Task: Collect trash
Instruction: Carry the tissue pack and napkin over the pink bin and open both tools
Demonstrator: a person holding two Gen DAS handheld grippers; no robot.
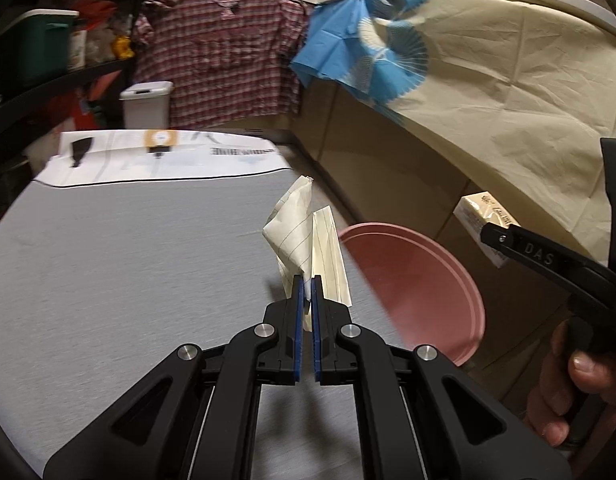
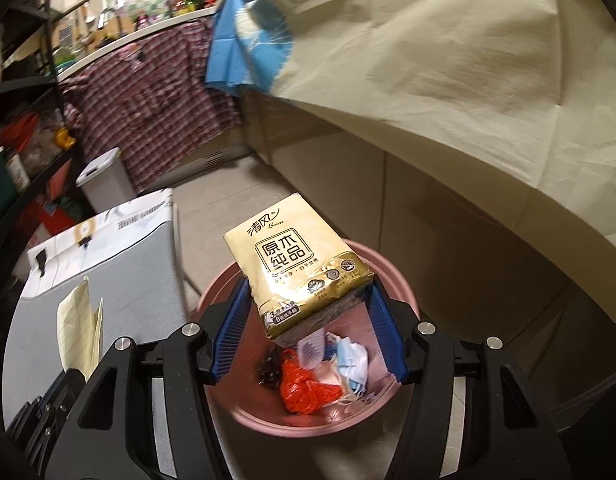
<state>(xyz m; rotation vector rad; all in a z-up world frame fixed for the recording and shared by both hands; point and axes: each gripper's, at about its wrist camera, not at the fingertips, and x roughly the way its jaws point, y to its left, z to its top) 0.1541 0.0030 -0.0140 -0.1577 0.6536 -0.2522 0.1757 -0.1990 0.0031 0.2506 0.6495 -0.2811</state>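
Observation:
My left gripper [image 1: 306, 280] is shut on a folded sheet of cream lined paper [image 1: 297, 228] and holds it above the right edge of the grey table [image 1: 127, 264]. The paper also shows in the right wrist view [image 2: 77, 328]. My right gripper [image 2: 308, 292] is shut on a gold tissue pack [image 2: 295, 268] and holds it over the pink bin [image 2: 396, 276]. The bin holds a red bag [image 2: 303, 388], blue face masks [image 2: 354, 360] and other scraps. In the left wrist view the bin [image 1: 420, 292] stands just right of the table, with the tissue pack [image 1: 484, 220] above its far side.
A white printed box [image 1: 159, 156] lies at the table's far end. A white lidded bin [image 1: 145, 104] stands on the floor beyond. A cream and blue cloth [image 1: 488, 92] hangs from the counter on the right. A plaid shirt [image 1: 219, 52] hangs at the back. Dark shelves [image 1: 35, 60] stand on the left.

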